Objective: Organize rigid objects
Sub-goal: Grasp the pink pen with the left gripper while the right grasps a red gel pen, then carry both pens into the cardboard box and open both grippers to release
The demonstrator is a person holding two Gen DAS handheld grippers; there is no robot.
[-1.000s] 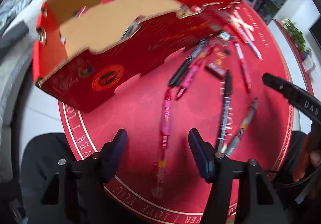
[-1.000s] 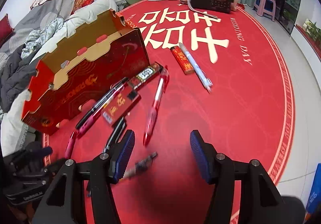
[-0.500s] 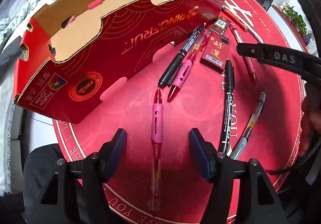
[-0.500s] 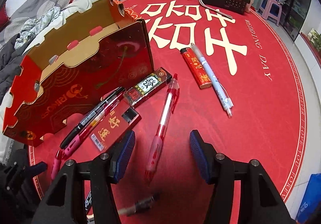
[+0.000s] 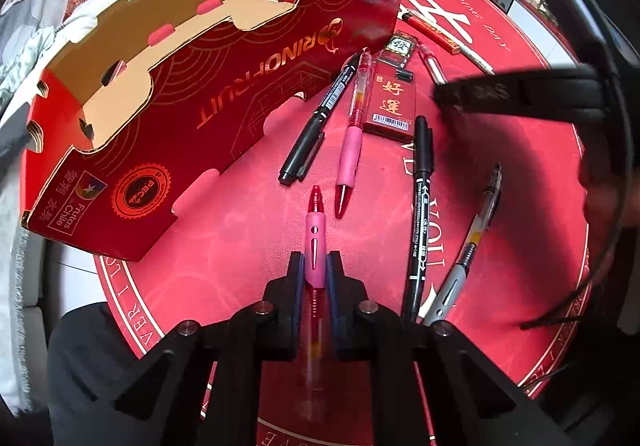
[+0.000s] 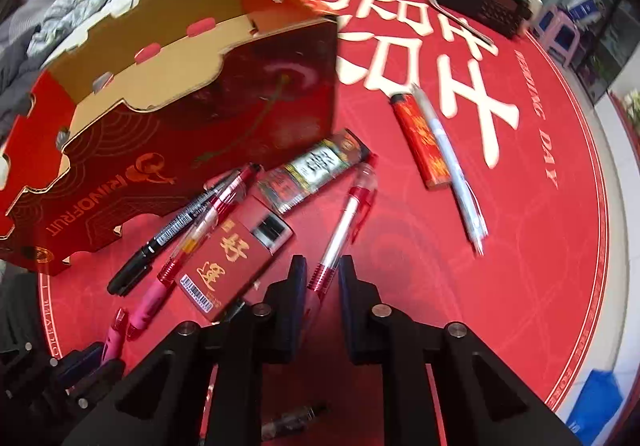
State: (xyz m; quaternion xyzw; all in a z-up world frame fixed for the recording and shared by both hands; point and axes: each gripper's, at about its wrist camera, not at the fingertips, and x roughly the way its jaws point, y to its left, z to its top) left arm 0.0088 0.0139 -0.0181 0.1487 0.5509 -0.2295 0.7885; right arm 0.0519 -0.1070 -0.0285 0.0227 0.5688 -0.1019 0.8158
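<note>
My left gripper [image 5: 314,266] is shut on a pink-grip pen [image 5: 315,236] lying on the red round table [image 5: 248,246], in front of the open red cardboard box [image 5: 224,94]. My right gripper [image 6: 323,280] has its jaws narrowed around a clear red-grip pen [image 6: 348,222]; they look closed on it. Beside it lie a red card pack [image 6: 236,262], a black marker [image 6: 176,230], another pink pen [image 6: 192,246] and a dark wrapped pack [image 6: 316,170].
In the left wrist view a black marker [image 5: 420,206] and a grey pen [image 5: 468,250] lie to the right. A red lighter [image 6: 420,142] and a white pen [image 6: 452,166] lie farther out. A black radio [image 6: 484,2] and jars stand at the table's far edge.
Both grippers were open before. The left has closed on the pink-grip pen, and the right has moved forward and closed around the clear red-grip pen.
</note>
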